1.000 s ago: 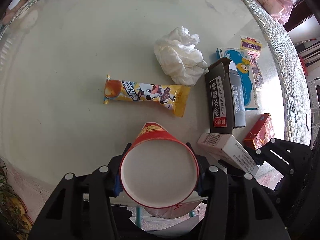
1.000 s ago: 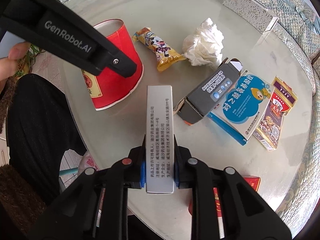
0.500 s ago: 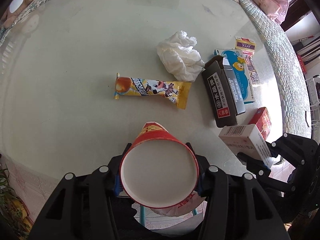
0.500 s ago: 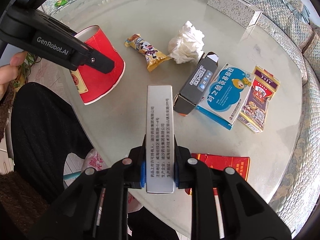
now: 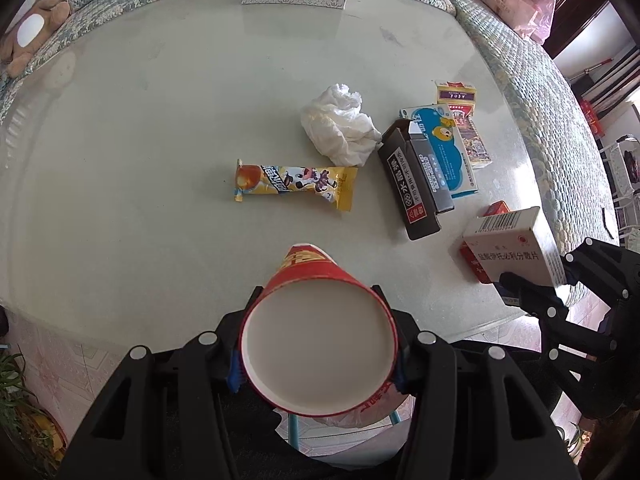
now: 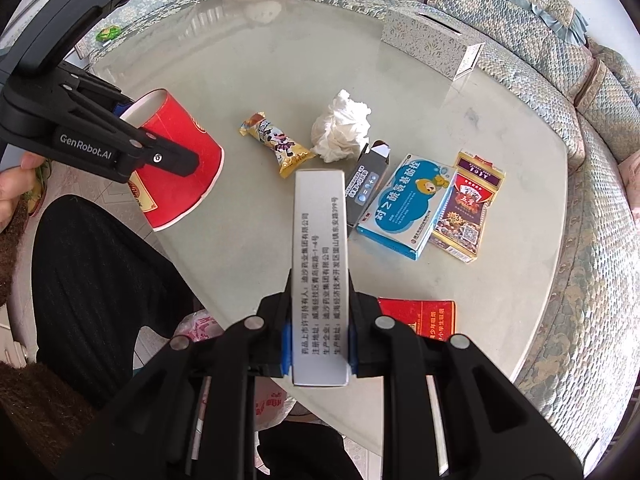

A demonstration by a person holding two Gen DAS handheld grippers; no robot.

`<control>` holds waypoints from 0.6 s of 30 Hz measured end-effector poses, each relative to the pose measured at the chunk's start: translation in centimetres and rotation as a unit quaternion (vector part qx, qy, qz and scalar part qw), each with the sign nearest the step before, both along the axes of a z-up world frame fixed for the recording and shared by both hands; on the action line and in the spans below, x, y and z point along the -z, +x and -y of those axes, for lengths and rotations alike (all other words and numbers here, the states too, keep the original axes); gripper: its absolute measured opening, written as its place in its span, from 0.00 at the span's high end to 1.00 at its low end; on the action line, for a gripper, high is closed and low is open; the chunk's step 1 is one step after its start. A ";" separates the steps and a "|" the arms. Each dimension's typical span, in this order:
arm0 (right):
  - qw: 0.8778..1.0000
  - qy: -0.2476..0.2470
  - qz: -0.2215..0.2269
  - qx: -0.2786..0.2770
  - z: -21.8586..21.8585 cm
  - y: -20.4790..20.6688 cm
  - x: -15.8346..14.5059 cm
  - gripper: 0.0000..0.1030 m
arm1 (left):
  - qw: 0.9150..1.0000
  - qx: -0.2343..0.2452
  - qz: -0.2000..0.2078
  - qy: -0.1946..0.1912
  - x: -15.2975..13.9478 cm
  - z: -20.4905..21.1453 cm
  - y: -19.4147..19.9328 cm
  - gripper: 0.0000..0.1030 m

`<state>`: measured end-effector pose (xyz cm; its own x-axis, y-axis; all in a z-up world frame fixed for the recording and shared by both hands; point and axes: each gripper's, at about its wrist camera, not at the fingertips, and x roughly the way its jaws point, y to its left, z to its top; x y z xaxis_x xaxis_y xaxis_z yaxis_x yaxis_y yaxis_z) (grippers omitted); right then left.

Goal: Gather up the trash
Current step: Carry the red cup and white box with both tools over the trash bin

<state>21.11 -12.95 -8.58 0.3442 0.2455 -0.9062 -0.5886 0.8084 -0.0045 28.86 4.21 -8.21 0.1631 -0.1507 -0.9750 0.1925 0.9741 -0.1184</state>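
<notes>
Carry-off step, both hands loaded. Left gripper (image 5: 318,354) clamps a red paper cup (image 5: 320,344) across its rim, jaws partly spread, cup held over the near edge of the glass table (image 5: 140,160). Right gripper (image 6: 318,344) pinches a white medicine box (image 6: 319,272) narrowly by its sides, box lifted off the table.

Still lying on the table: snack wrapper (image 5: 294,184), crumpled tissue (image 5: 340,128), dark open carton (image 5: 414,184), blue medicine box (image 6: 404,206), red packet (image 6: 418,314).

Next, likely: carry both to the plastic bag (image 6: 198,326) glimpsed below the table edge and release there; bag mouth unseen, so aim is uncertain.
</notes>
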 end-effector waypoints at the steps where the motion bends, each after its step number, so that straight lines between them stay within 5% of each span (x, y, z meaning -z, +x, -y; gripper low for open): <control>1: 1.000 0.000 0.005 0.004 0.1 -0.2 -0.5 0.80 | 1.000 0.003 0.003 0.002 -0.4 0.0 -0.4 0.51; 12: 0.999 0.004 0.043 0.015 0.0 -4.9 -4.9 0.80 | 0.998 0.044 0.046 0.008 -4.9 0.7 -5.6 0.51; 18: 0.999 0.004 0.050 0.010 -0.8 -8.6 -5.6 0.80 | 0.995 0.077 0.061 0.012 -5.1 1.6 -9.2 0.51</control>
